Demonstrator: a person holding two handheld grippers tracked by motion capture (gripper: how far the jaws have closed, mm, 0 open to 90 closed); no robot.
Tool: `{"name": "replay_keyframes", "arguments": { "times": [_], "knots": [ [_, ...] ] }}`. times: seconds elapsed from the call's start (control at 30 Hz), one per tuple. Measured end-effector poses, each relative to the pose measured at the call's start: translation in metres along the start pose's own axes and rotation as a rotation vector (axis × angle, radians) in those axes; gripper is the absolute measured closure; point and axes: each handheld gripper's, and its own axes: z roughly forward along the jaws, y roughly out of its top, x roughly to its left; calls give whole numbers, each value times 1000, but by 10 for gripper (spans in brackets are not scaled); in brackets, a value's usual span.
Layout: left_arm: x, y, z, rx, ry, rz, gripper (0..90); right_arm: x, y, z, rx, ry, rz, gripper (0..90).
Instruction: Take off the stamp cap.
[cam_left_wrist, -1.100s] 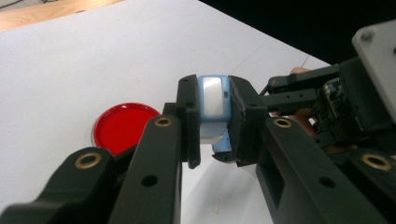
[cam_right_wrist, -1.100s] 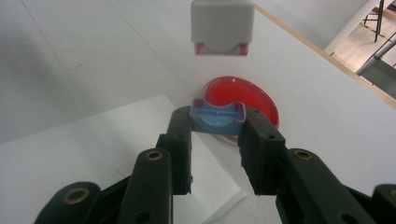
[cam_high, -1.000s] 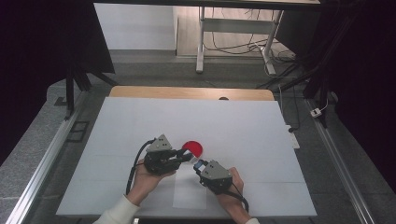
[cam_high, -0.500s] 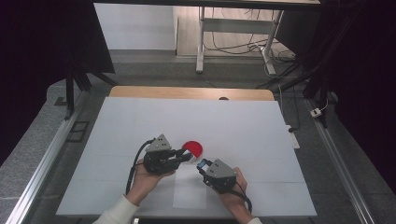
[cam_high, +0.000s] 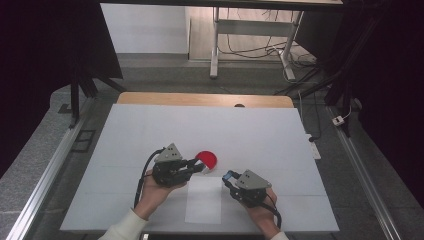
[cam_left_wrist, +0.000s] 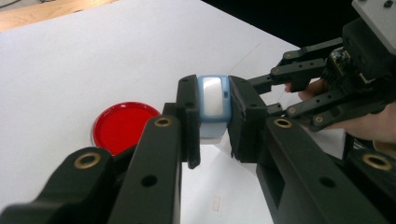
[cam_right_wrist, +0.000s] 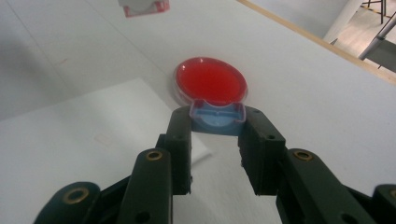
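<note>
At the near middle of the counter (cam_high: 150, 125), you have both tongs working just beside the red petri dish (cam_high: 206, 159).

Left tongs (cam_high: 199, 167): closed onto a small blue-and-white plastic piece (cam_left_wrist: 212, 103). It is pinched by its two sides, standing upright, white face toward the camera. It is lifted clear of the counter, just near and right of the dish. Gripping the sides leaves the face and both ends exposed, probably so the other piece can meet it.

Right tongs (cam_high: 229, 177): clamped on a light-blue plastic piece (cam_right_wrist: 217, 119). It is held flat at the very tips, hollow side up, notched edge toward the dish. That tip grip keeps most of the part sticking out past the jaws, so you can see its rim and line it up. In the right gripper view it sits just near of the dish edge. I can't tell whether it touches the dish.

The two pieces are near each other but apart, with the tongs angled inward toward one another. To me that reads as two halves of one small item, either being brought together or just pulled apart. Which, I can't say.

The white paper sheet (cam_high: 204, 205) lies flat between your hands, near side, likely as a clean work spot. The dish stays closed and untouched, just far of the sheet.
</note>
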Motion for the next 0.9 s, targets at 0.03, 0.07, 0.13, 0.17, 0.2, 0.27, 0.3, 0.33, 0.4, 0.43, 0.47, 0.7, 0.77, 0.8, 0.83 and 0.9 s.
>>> {"name": "replay_keyframes", "arguments": {
  "times": [0.03, 0.07, 0.13, 0.17, 0.2, 0.27, 0.3, 0.33, 0.4, 0.43, 0.47, 0.7, 0.77, 0.8, 0.83, 0.9],
  "knots": [
    [0, 0, 0, 1, 0, 2, 754, -2, -2, -2, 0, 3, 5, 652],
    [1, 0, 0, 1, 0, 2, 754, -4, -4, -4, 5, 5, 10, 652],
    [1, 0, 0, 0, 0, 1, 754, -9, -8, -9, 6, 5, 27, 652],
    [1, 0, -1, 1, 1, 2, 754, -11, -10, -11, 10, 2, 36, 652],
    [1, 0, -1, 1, 1, 2, 754, -13, -12, -14, 12, -1, 38, 652],
    [2, 0, -1, 1, 2, 1, 754, -17, -15, -19, 12, -9, 50, 652],
    [2, 0, -1, 2, 2, 1, 754, -19, -17, -21, 15, -11, 58, 652],
    [2, 0, -2, 2, 3, 1, 754, -20, -19, -23, 17, -17, 62, 652],
    [2, 0, -2, 4, 4, 3, 754, -23, -22, -28, 16, -24, 74, 652],
    [3, 0, -2, 3, 6, 3, 754, -25, -23, -29, 15, -29, 76, 652],
    [3, 0, -3, 3, 6, 4, 754, -26, -24, -32, 16, -35, 77, 652],
    [3, 0, -3, 3, 10, 4, 754, -37, -35, -47, 29, -92, 86, 651],
    [3, 0, -3, 4, 9, 4, 754, -42, -38, -51, 28, -106, 96, 652],
    [3, 0, -2, 5, 9, 4, 754, -44, -39, -53, 24, -109, 102, 652],
    [2, 0, -2, 5, 9, 4, 754, -46, -41, -56, 26, -120, 102, 652],
    [2, 0, -2, 5, 9, 5, 754, -49, -44, -60, 34, -152, 94, 652]
  ]
}}
